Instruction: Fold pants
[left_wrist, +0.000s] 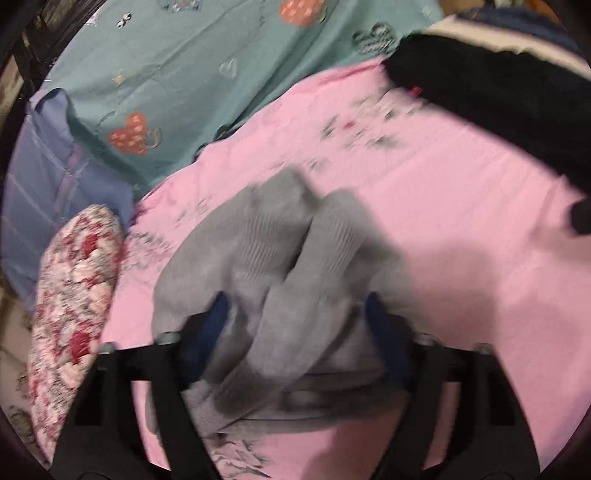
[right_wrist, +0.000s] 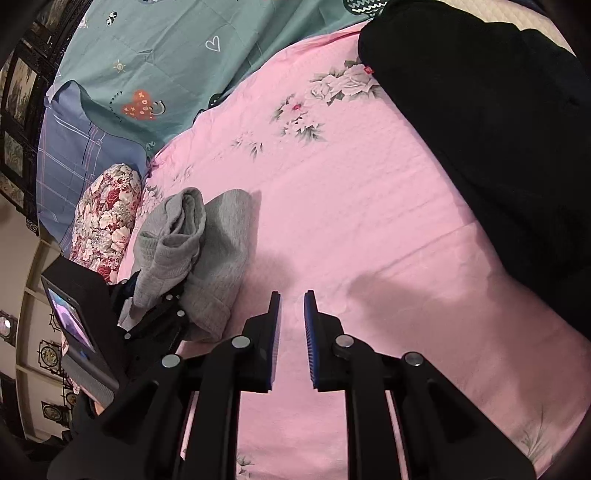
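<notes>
Grey pants lie bunched between the fingers of my left gripper, just above the pink floral sheet; the view is blurred. The jaws stand wide with the cloth filling the gap. In the right wrist view the grey pants hang in a folded bundle over the left gripper at the left. My right gripper hovers over bare pink sheet, its jaws a narrow gap apart and empty.
A black garment lies on the right of the bed, also in the left wrist view. A teal patterned quilt, a blue plaid pillow and a red floral cushion lie along the far left.
</notes>
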